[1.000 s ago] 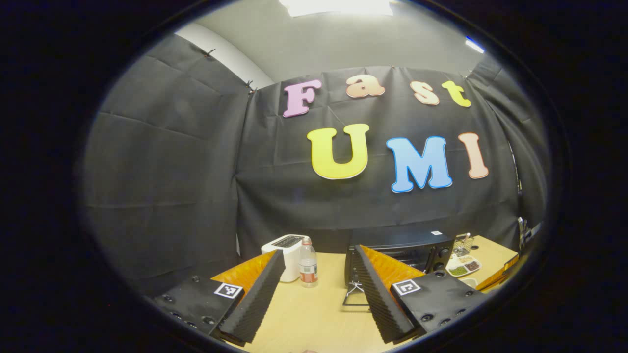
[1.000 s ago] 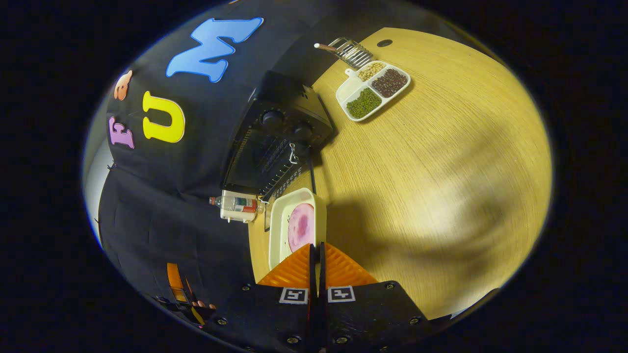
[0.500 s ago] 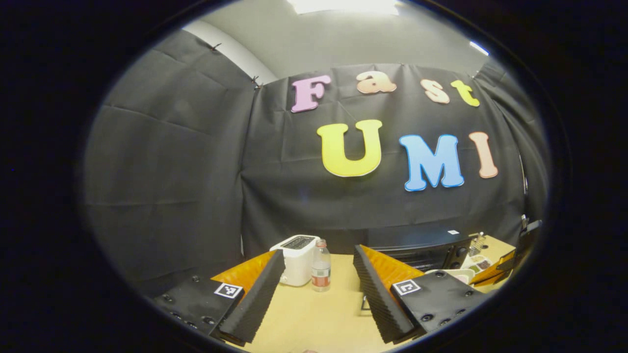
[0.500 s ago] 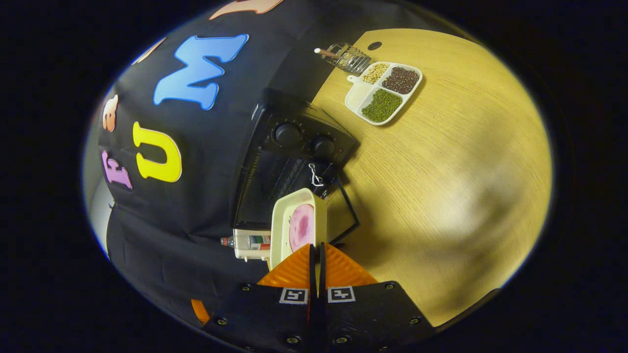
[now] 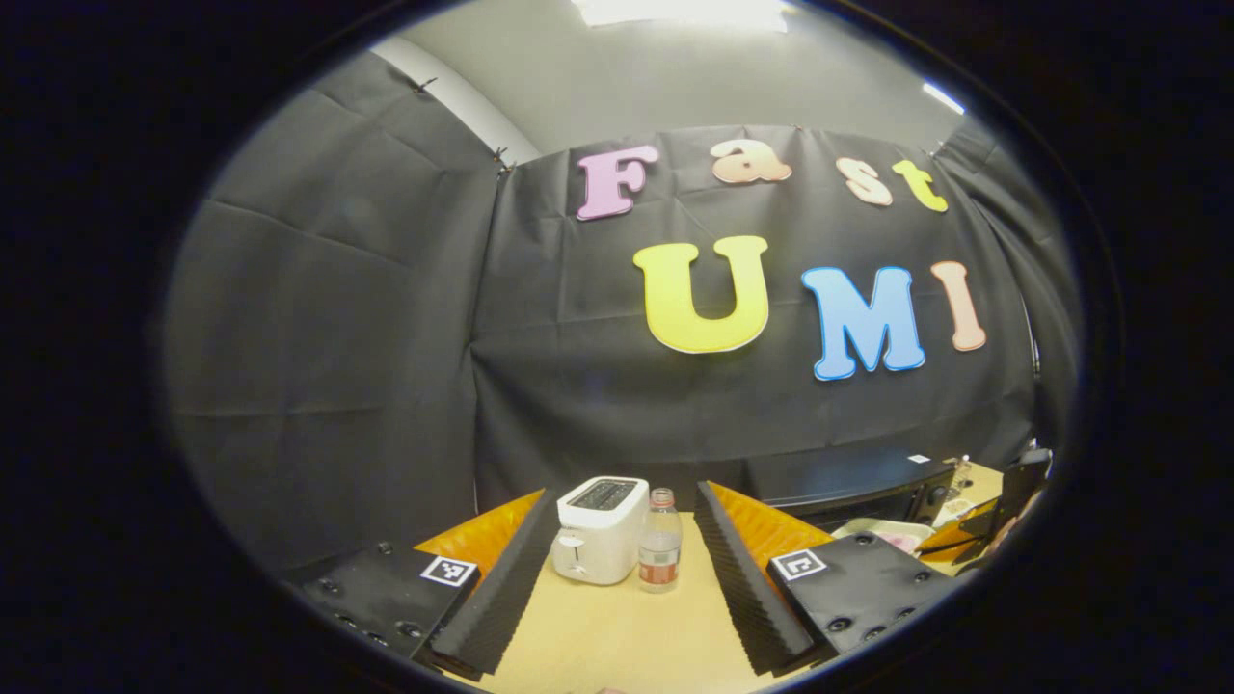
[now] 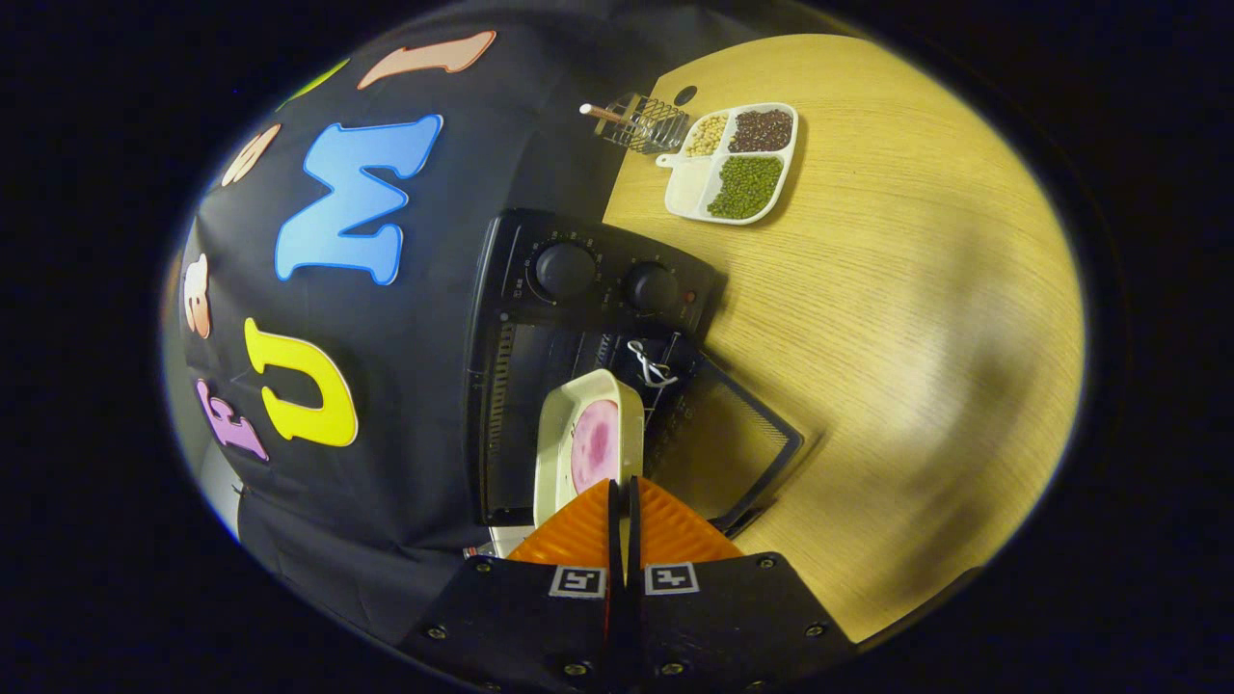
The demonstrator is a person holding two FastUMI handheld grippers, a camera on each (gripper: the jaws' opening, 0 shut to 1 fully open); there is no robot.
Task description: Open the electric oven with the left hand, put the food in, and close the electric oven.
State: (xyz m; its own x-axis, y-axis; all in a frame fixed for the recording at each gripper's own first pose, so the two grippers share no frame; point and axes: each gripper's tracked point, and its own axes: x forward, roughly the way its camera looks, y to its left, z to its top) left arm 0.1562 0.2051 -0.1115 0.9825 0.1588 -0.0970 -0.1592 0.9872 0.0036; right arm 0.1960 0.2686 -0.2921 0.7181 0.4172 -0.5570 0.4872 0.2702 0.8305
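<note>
Black cloth walled the booth behind your pale wood table (image 5: 617, 631). Going L to R in the left gripper view: your left gripper (image 5: 627, 588) hung released above the table, fingers wide apart w/ nothing between them; past the gap stood a white toaster (image 5: 600, 530) w/ a small bottle (image 5: 660, 540) just beside it, then the black electric oven (image 5: 848, 482) at the R edge.

In the right gripper view (tilted sideways), the oven (image 6: 588, 289) sat by the cloth, door (image 6: 723, 453) dropped open. Your right gripper (image 6: 623, 501) was clenched on the rim of a white tray (image 6: 559, 434) holding the pink food (image 6: 595, 445), tray in front of the oven's open mouth. Further R, well apart, lay a divided dish of beans (image 6: 737, 159) next to a wire rack (image 6: 636, 123).
</note>
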